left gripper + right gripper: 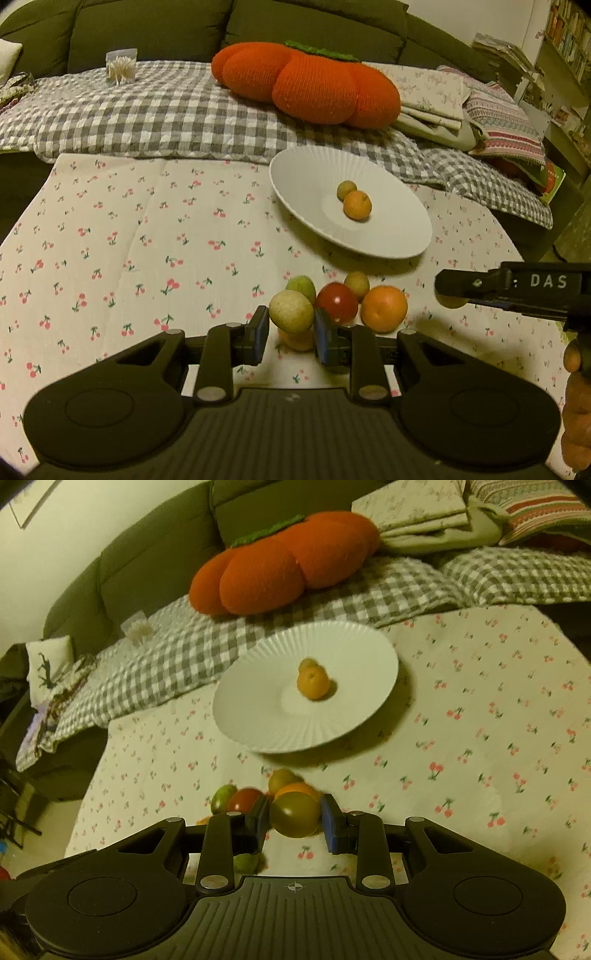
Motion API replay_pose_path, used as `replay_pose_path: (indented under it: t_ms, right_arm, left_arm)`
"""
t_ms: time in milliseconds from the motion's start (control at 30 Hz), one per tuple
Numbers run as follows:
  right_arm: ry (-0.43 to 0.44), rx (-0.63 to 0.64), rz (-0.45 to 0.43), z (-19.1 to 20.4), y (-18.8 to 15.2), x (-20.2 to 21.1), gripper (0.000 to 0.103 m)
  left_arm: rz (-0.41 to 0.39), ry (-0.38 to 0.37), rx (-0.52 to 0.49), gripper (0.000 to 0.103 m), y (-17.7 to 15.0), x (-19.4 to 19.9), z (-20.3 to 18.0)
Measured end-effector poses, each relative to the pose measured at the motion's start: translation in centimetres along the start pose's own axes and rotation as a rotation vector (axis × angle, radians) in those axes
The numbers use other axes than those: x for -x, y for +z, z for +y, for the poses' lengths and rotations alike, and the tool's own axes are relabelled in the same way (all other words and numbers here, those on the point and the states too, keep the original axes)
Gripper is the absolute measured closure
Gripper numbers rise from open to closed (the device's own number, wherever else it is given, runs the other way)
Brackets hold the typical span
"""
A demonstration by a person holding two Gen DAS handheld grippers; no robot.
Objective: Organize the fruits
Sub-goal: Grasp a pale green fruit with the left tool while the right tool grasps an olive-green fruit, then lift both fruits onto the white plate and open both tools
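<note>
My left gripper [291, 334] is shut on a pale yellow-green fruit [291, 311], held above the cherry-print cloth. My right gripper [294, 818] is shut on an olive-green round fruit [294, 814]; it also shows at the right edge of the left wrist view [509, 288]. A white ribbed plate [391, 236] [255, 723] holds a small orange [357, 205] [313, 682] and a small yellow-green fruit [346, 189] behind it. Loose on the cloth lie a red fruit [337, 302], an orange [384, 308], a green fruit [301, 286] and a small tan fruit [357, 282].
A large orange pumpkin-shaped cushion [306, 81] lies on a grey checked blanket [147, 110] behind the table. Folded linens [443, 107] are at the back right. A clear tub of cotton buds [121, 68] stands at the back left. Another orange fruit [295, 339] lies under the left gripper.
</note>
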State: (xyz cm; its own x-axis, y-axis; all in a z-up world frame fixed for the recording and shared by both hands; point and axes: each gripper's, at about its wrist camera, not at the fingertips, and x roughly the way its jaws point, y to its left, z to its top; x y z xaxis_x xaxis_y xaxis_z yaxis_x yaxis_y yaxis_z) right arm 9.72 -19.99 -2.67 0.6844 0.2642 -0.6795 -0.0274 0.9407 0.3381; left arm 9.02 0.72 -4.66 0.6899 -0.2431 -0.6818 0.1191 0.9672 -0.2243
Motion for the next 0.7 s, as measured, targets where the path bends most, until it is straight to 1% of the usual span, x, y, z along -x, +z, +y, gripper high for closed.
replay_pose_path:
  t_ms: [267,567,700]
  right_arm:
    - [-0.017,-0.032,-0.047,-1.6,1.5,0.6,0.074]
    - [-0.034,-0.043,-0.071,-2.5,2.9,-0.4,0.074]
    - [-0.028,-0.055,-0.076,-2.9,3.3,-1.0,0.074]
  left_arm:
    - [-0.039,0.006,-0.038,0.079,1.6,-0.4,-0.6]
    - [-0.104,-0.011,-0.098,0.079,3.3,-1.4,-1.6]
    - [-0.123,-0.026,-0.153,0.079,3.5,-2.4,-2.2]
